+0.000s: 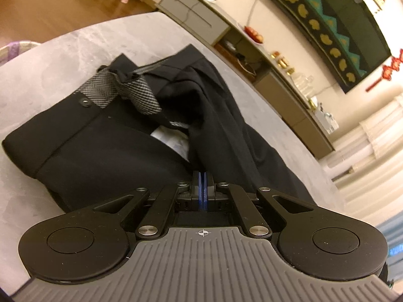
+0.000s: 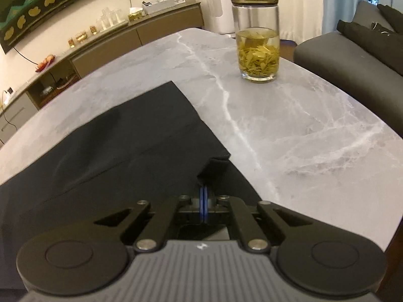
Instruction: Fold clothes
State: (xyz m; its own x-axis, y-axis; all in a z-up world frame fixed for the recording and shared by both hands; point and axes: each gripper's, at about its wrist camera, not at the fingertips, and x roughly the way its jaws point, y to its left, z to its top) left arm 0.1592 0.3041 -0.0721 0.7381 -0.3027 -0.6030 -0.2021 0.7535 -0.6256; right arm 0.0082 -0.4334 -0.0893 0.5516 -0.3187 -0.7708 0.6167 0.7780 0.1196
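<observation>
A pair of black trousers [image 1: 105,141] lies on the grey marble table [image 1: 50,58], waistband with grey striped lining [image 1: 118,90] and a button toward the far left. My left gripper [image 1: 202,176] is shut on a lifted fold of the black cloth near the crotch. In the right wrist view the trouser leg [image 2: 126,136] spreads flat across the table [image 2: 289,130], its hem corner pointing away. My right gripper [image 2: 204,188] is shut on the near edge of the leg, which puckers up at the pads.
A glass jar of tea leaves [image 2: 257,32] with a brass lid stands on the table ahead right. A grey sofa [image 2: 352,47] lies beyond the table's right edge. A long sideboard [image 1: 264,58] and wall hanging run along the far wall.
</observation>
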